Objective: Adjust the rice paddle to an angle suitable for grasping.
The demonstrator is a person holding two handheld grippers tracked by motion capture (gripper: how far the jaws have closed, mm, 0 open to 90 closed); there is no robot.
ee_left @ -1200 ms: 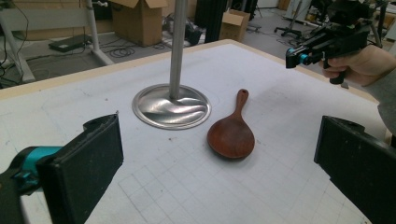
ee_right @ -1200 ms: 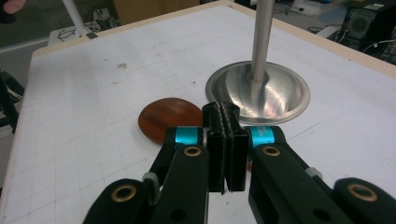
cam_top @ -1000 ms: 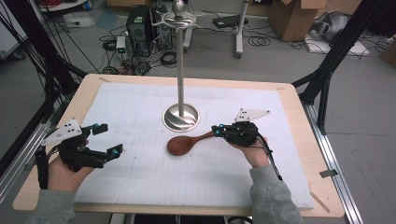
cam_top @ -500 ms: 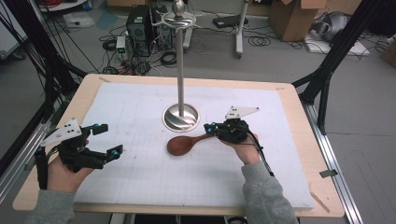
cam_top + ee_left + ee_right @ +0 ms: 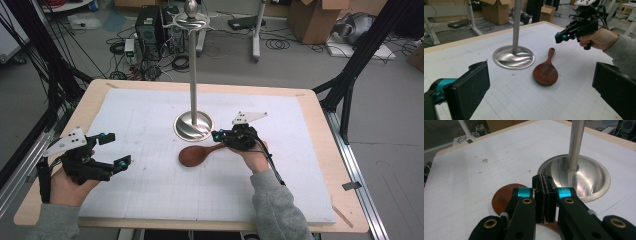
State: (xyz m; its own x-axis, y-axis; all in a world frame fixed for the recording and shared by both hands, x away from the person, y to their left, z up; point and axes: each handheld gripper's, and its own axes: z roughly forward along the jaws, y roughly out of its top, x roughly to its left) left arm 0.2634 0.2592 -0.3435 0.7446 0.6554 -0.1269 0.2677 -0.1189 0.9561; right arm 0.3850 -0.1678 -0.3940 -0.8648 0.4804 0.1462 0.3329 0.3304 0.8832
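Spoon (image 5: 196, 154) lies low centre of the high view, bowl toward lower left, handle running up to my right gripper (image 5: 218, 135), just below the stand's base (image 5: 194, 126). My right jaws are pressed together above the handle end, holding nothing as far as I can see. Going down like this, I'd judge they would only nudge the handle and spin the spoon against the base. Right hand (image 5: 255, 156) is level, pointing left. Left gripper (image 5: 111, 149) hangs at lower left, jaws wide, empty.
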